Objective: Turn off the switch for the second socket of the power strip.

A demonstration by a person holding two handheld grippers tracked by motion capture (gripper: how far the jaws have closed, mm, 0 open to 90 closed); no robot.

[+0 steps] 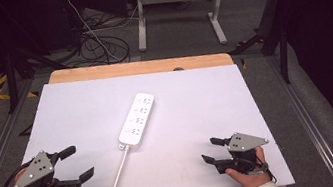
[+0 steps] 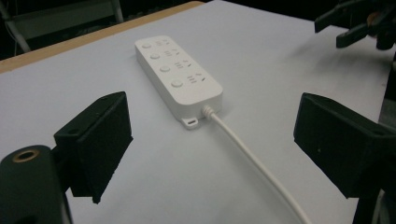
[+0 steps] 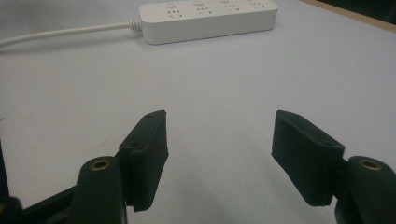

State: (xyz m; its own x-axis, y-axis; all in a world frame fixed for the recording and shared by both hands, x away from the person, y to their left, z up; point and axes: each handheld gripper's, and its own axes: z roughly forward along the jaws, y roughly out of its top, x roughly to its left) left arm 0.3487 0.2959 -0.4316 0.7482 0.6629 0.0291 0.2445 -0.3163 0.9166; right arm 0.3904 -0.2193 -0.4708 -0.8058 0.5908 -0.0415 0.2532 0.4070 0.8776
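The left gripper (image 1: pixel 75 163), a black two-jaw tool with a grey three-cornered plate on top, sits low over the near left corner of the table with its jaws spread wide and nothing between them; in the left gripper view (image 2: pixel 210 144) bare table surface lies in the gap. The right gripper (image 1: pixel 213 149), of the same make, rests at the near right and likewise stands apart and empty, its own view (image 3: pixel 219 158) showing plain white surface between the jaws. Out from both, near the middle of the white-topped table (image 1: pixel 196 99), lies a white plastic four-socket power strip (image 1: pixel 137 119), flat on the surface, its long axis running from near-left to far-right at a slight slant. Its white round cable (image 1: pixel 115 185) leaves the near end and trails off the table's near edge, passing just beside the left gripper's jaws. The strip lies ahead and to the right of the left gripper, ahead and to the left of the right one. By my judgement the left gripper is nearer, particularly to the cable end, though neither touches the strip.
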